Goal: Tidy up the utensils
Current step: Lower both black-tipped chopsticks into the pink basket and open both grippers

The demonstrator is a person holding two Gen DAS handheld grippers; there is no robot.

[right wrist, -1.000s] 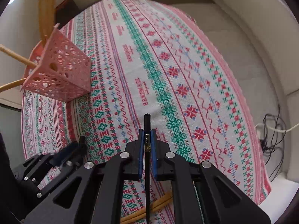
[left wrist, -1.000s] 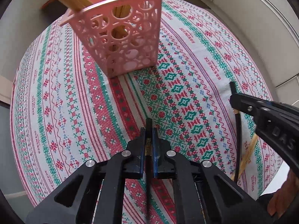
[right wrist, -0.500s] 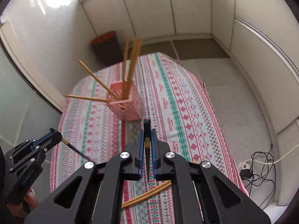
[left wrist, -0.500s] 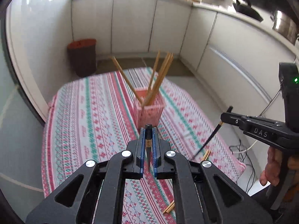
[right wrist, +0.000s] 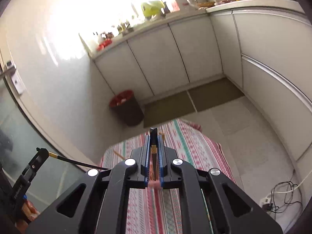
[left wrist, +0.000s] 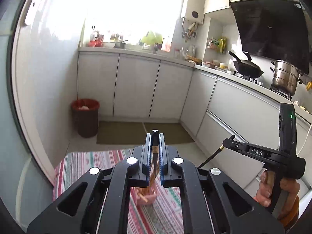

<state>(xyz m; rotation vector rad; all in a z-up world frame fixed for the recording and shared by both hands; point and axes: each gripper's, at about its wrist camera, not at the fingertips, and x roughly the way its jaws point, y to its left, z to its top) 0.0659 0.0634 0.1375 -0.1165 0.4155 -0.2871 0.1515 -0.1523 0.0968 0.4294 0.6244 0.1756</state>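
Left hand-held gripper (left wrist: 155,154), right hand-held gripper (right wrist: 154,154) raised, each still clamping black chopstick (left wrist: 155,136).

Black tongs (left wrist: 155,152), blue-edged pads, silver screws, "DAS" lettering.

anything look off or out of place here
Nothing spilled or damaged. Each gripper, left gripper and right gripper, is shut on one dark chopstick, held high above the tablecloth.
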